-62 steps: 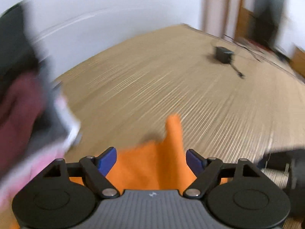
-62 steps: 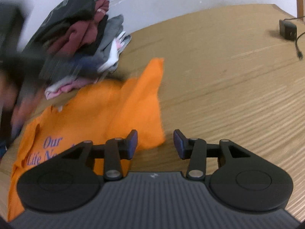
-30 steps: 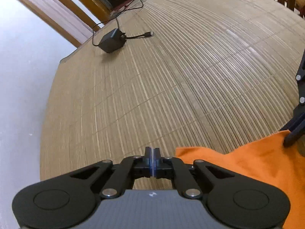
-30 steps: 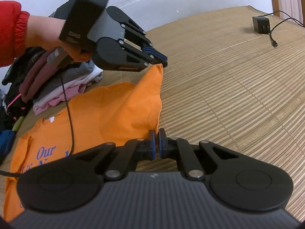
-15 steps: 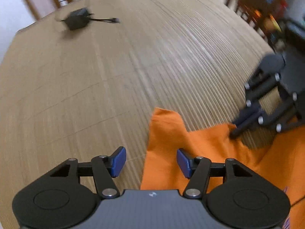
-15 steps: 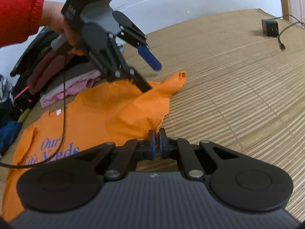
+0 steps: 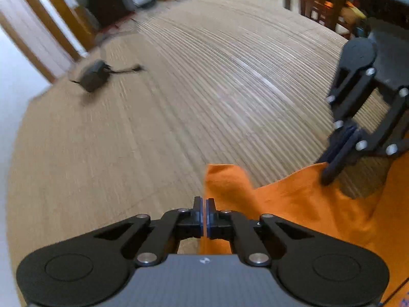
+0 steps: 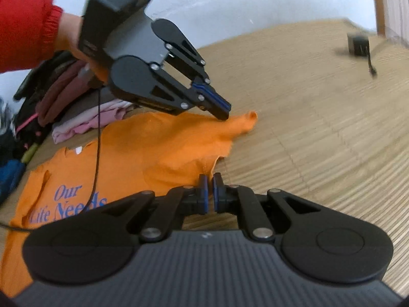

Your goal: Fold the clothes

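Note:
An orange T-shirt with blue lettering lies spread on the bamboo mat. One sleeve points toward the far side. My left gripper is shut, its tips pinching the edge of that sleeve. The right wrist view shows it from the side, pressed down on the cloth and held by a hand in a red sleeve. My right gripper is shut on a corner of the shirt's near edge. The left wrist view shows it at the right, tips on the cloth.
A pile of dark, maroon and pink clothes sits by the wall, left of the shirt. A black power adapter with its cable lies far out on the mat, also seen as the adapter. Wooden chairs stand beyond the mat.
My left gripper opened, moved over the sleeve, then shut on its edge. The sleeve now lies stretched outward. My right gripper stayed shut in the same place.

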### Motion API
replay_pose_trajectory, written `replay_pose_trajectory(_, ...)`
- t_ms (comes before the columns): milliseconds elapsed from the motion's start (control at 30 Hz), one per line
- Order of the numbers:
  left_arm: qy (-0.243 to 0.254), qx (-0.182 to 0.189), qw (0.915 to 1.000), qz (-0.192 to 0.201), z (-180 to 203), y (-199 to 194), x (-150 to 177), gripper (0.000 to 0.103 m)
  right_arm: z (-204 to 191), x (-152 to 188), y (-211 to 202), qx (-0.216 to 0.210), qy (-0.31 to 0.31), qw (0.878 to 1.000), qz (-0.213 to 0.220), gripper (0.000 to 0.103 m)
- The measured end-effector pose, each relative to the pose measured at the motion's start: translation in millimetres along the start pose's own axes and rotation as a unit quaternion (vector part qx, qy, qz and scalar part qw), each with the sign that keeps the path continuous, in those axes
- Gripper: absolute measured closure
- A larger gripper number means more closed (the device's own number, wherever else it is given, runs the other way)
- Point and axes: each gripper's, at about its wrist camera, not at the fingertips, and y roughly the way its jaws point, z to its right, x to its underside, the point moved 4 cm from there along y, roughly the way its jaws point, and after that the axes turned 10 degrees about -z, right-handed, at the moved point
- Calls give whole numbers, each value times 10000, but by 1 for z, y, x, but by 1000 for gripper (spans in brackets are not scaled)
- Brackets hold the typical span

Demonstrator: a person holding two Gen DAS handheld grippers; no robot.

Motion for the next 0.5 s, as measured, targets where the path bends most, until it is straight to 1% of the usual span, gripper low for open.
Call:
replay_pose_trajectory(100, -125, -367, 9983, 444, 2, -22, 12, 101, -23, -2, -13, 204, -795, 9965, 131, 95)
replay_pose_trajectory(167, -145, -683, 9958, 586, 1, -35, 21, 101, -42, -2, -20, 330, -1323, 9905, 196, 95)
replay_pose_trajectory(233, -233, -888, 9935, 677, 4, -53, 33, 101, -59, -2, -20, 513, -1829, 9816, 209, 95)
replay_pose_trajectory(267, -276, -942, 9927, 708, 6, -60, 37, 101, -67, -2, -19, 615, -2057, 9764, 219, 95)
replay_pose_trajectory(300, -317, -945, 9924, 721, 6, -62, 39, 101, -72, -2, -17, 635, -2148, 9744, 189, 95)
replay_pose_trajectory(367, -428, -810, 9934, 695, 9, -66, 42, 91, -81, -3, -14, 621, -2223, 9729, 113, 95)
replay_pose_trajectory(400, -564, -674, 9943, 604, 9, -64, 40, 83, -84, -2, -12, 591, -2215, 9733, 62, 95)
replay_pose_trajectory(433, -781, -539, 9945, 446, 7, -62, 37, 52, -86, -2, -9, 590, -2202, 9737, -7, 95)
replay_pose_trajectory(467, -1068, -388, 9933, 214, 6, -59, 34, 13, -87, -1, -7, 618, -2175, 9741, -67, 95)
replay_pose_trajectory(500, -1404, -173, 9899, -27, 3, -53, 29, 5, -86, 1, -5, 639, -2147, 9745, -118, 95)
